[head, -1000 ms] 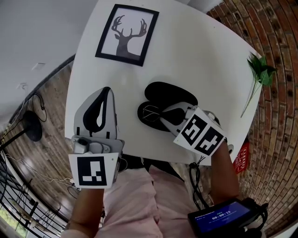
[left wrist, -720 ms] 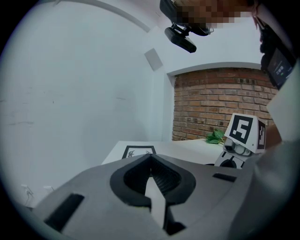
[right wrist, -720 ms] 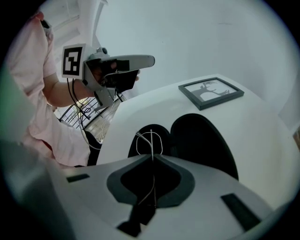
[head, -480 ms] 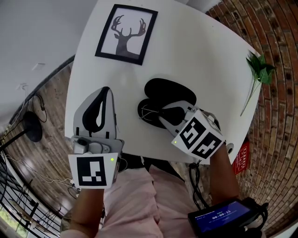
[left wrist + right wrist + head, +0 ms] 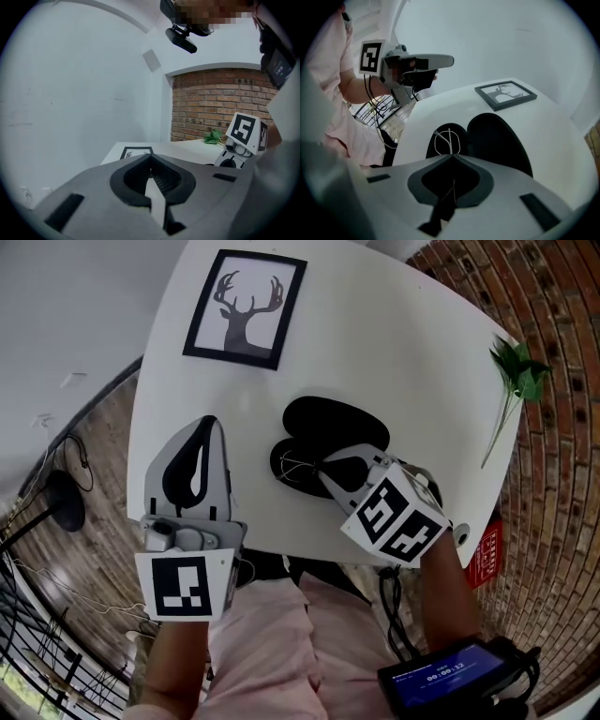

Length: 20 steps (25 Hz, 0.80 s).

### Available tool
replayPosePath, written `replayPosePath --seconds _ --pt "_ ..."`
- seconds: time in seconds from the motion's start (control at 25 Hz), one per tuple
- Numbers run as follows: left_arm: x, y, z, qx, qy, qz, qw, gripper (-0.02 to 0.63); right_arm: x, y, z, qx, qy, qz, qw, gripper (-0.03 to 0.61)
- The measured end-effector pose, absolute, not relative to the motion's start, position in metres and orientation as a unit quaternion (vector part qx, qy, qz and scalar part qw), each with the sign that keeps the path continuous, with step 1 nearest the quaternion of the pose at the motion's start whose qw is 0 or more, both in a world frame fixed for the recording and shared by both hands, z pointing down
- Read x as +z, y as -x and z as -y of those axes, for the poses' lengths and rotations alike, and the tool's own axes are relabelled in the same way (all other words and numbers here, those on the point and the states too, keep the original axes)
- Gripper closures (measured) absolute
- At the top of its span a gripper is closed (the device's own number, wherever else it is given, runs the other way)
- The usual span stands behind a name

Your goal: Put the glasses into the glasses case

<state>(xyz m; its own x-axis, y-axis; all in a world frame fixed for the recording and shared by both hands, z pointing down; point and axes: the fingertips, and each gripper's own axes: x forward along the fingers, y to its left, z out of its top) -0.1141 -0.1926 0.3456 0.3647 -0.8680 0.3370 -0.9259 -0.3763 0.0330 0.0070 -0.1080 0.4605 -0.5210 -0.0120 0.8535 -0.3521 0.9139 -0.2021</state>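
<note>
Beside brick wall (image 5: 211, 108), white table (image 5: 394, 343)

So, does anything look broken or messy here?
Nothing is broken or spilled. The glasses hang over the open case, pinched in the right tongs. A leafy sprig lies right at the table edge.

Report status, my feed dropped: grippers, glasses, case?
Left gripper shut, empty, off to the left. Right gripper shut on glasses, held over the open case. Nothing blocking the case.
</note>
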Motion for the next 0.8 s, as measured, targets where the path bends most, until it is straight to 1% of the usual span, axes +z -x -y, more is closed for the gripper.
replayPosePath --seconds 0.24,0.44,0.68,0.8 --pt "0.345 0.114 0.193 0.135 -0.819 0.548 0.108 0.611 0.462 -0.005 0.104 0.180 -0.093 0.853 0.481 0.567" --pt "0.346 0.111 0.192 0.134 -0.819 0.548 0.107 0.611 0.460 -0.009 0.110 0.176 -0.111 0.857 0.472 0.504" --pt "0.339 0.116 0.196 0.120 -0.820 0.551 0.102 0.611 0.452 -0.007 0.116 0.170 -0.127 0.860 0.463 0.485" --pt "0.339 0.118 0.194 0.129 -0.819 0.549 0.104 0.611 0.441 -0.006 0.119 0.171 -0.141 0.868 0.444 0.482"
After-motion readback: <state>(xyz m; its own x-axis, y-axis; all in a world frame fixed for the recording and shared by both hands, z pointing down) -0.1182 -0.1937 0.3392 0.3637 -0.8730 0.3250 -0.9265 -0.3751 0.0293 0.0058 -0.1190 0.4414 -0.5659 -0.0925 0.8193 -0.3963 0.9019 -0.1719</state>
